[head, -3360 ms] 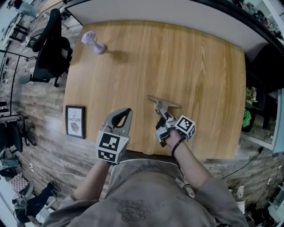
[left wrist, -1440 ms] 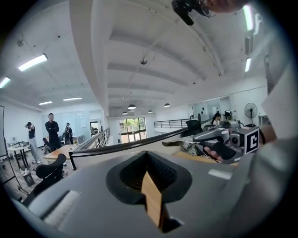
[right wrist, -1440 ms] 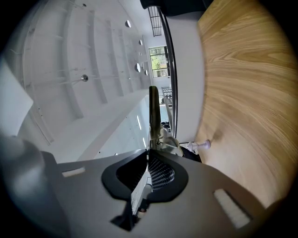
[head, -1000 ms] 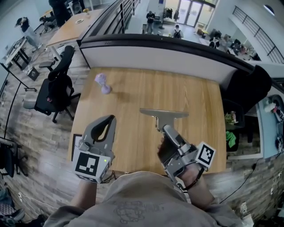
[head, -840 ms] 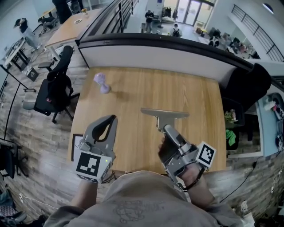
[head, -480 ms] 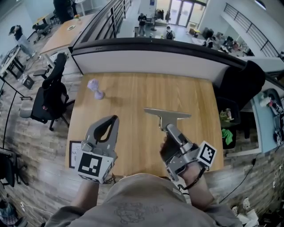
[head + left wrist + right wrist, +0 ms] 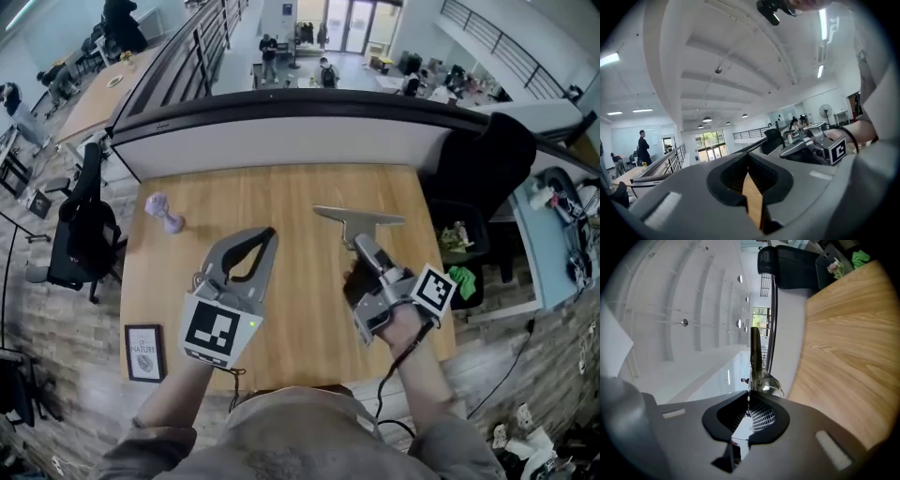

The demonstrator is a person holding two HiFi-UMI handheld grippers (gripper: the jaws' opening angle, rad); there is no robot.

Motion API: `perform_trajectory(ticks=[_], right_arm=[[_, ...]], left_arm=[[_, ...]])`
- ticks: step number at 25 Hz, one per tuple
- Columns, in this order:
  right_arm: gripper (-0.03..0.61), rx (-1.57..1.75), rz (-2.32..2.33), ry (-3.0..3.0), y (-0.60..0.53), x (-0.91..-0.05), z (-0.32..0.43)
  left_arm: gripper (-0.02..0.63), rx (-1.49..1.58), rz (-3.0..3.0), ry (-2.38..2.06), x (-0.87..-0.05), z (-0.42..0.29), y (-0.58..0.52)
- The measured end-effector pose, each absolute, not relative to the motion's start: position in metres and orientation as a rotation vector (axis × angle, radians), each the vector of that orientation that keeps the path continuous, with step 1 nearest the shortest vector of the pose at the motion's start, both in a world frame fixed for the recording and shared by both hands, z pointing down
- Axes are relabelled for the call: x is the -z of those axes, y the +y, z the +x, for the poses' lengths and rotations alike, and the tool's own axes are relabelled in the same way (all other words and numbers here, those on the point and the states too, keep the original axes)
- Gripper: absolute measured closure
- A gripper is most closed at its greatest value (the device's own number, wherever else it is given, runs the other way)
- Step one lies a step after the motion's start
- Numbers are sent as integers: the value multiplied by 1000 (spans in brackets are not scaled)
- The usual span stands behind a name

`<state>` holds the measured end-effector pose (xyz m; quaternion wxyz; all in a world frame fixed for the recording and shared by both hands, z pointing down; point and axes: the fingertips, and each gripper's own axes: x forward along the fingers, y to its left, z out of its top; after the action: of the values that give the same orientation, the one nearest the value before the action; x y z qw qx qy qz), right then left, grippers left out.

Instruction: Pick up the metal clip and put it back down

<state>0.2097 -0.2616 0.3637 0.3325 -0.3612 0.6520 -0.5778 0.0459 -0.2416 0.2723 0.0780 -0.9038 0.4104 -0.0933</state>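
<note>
The metal clip (image 7: 361,217), a silver T-shaped piece with a wide flat bar, hangs in the air above the wooden table (image 7: 281,187). My right gripper (image 7: 359,246) is shut on its stem, and the bar points away from me. In the right gripper view the clip (image 7: 756,357) stands edge-on straight out of the closed pads, with the table top to the right. My left gripper (image 7: 270,232) is held up over the table's near left part, its tips together and nothing between them. The left gripper view looks up at the ceiling, with the right gripper (image 7: 813,145) at its right.
A small purple dumbbell-shaped object (image 7: 163,214) lies near the table's far left corner. A framed picture (image 7: 143,352) lies on the floor by the near left corner. Black office chairs stand left (image 7: 80,230) and right (image 7: 487,159) of the table.
Since the earliest frame the clip has come up off the table in the right gripper. Over the last second both grippers stay raised; the left one has drifted toward the middle.
</note>
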Motion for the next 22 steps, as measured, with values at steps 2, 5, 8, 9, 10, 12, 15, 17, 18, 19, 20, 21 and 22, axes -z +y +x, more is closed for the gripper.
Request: perform_trajectory(ticks=[2,5,8,9,10,12,15,17,18,19,20,21,22], right_arm=[[560,1498,-975,1686,-280,-372,233],[560,1499,-1002,1631,-309,-390,266],[560,1513,-1034,1590,-337,-415,300],[560,1524,-1046,1575,-346,-427,312],[560,1538,-1063,1556,-353,-440,323],[560,1572,-1110,1512,-368,-471,343],[560,1638,-1154,1434,-389,-519,367],[560,1674,-1165,1393,-400,-546,377],[560,1686,-1172,1381,-405,-558,381],[560,1697,-1180,1373,-409,-568,383],[560,1706,-1188,1369,-413,-578,385],[560,1716,-1196,1368,-417,-588,386],[560,1727,-1205,1366,-421,-598,387]], left_arm=[[614,268,-2696,1165,-275,75,-256],[614,260,-2702,1142,-284,108,-281],[614,275,-2698,1159,-301,139,-308],[614,288,-2699,1172,-309,149,-317],[614,302,-2706,1181,-318,158,-326],[614,323,-2736,1186,-338,175,-341],[614,357,-2783,1195,-371,198,-363],[614,395,-2834,1207,-400,212,-376],[614,420,-2862,1213,-414,217,-382],[614,445,-2885,1219,-428,222,-387],[614,469,-2903,1227,-442,226,-391],[614,493,-2921,1236,-456,229,-396],[614,518,-2944,1246,-470,232,-400]])
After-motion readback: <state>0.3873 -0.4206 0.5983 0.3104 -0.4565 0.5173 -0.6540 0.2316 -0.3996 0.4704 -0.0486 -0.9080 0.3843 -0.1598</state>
